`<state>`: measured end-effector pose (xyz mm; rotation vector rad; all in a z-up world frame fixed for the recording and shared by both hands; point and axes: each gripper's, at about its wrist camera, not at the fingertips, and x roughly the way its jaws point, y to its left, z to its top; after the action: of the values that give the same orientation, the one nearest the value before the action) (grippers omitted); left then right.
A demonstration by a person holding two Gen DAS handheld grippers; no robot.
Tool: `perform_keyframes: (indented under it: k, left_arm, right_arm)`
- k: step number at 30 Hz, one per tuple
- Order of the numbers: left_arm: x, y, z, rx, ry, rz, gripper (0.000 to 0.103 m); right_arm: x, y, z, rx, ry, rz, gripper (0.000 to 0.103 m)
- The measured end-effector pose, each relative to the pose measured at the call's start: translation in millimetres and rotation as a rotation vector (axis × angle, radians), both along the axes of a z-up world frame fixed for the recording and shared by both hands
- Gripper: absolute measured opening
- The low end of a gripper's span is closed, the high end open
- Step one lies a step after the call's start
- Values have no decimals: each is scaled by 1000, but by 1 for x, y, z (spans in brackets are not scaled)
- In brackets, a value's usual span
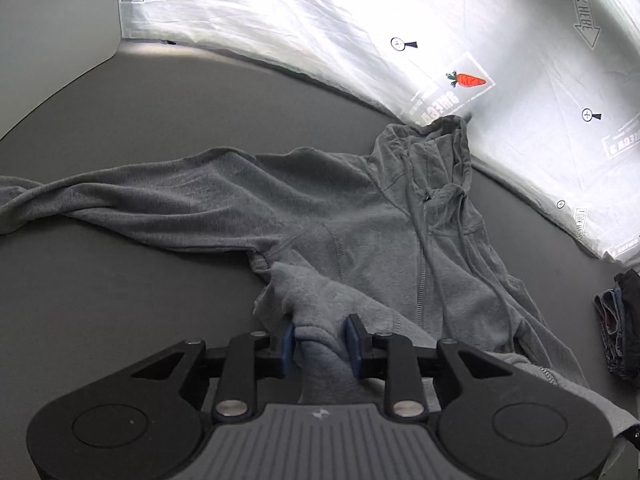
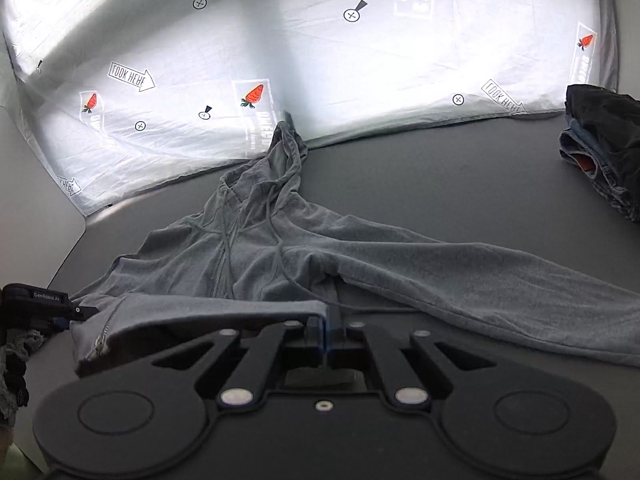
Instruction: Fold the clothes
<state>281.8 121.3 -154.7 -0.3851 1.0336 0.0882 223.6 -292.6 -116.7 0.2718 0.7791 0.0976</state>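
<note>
A grey zip-up hoodie [image 1: 360, 232] lies front up on the dark table, hood toward the white sheet, one sleeve stretched far to the left. My left gripper [image 1: 320, 340] has its blue pads a little apart with a bunched fold of the hoodie's bottom hem filling the gap between them. In the right wrist view the hoodie [image 2: 260, 248] has its other sleeve running out to the right. My right gripper [image 2: 326, 332] is shut on the hem edge, which is lifted into a taut strip reaching left to the left gripper [image 2: 76, 312].
A white printed sheet [image 1: 360, 20] [image 2: 320, 60] covers the far side of the dark grey table [image 1: 120, 320] [image 2: 440, 184]. A pile of folded dark clothes and jeans [image 1: 620, 320] [image 2: 604, 148] sits at the right edge.
</note>
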Motion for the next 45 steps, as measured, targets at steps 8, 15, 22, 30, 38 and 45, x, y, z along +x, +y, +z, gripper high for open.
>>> perform_keyframes:
  k: [8, 15, 22, 30, 38, 45]
  left_arm:
    - [-40, -11, -11, 218, -38, -141, 75]
    - [-91, -35, -30, 409, -95, -353, 75]
    - [-78, -30, -35, 219, -124, -304, 54]
    - [-29, -4, -6, 40, -173, -141, 11]
    - [41, -29, 6, 90, -237, -210, 11]
    - [111, -28, 5, 12, -244, -192, 11]
  right_arm:
    - [26, 11, -23, 11, 37, -64, 2]
    - [28, 9, -34, 26, 68, -79, 2]
    - [20, 1, -33, 55, 61, -102, 2]
    - [22, -9, -24, 70, 22, -140, 2]
    - [48, -13, -13, 86, -22, -191, 2]
    - [88, -26, -11, 85, -43, -251, 2]
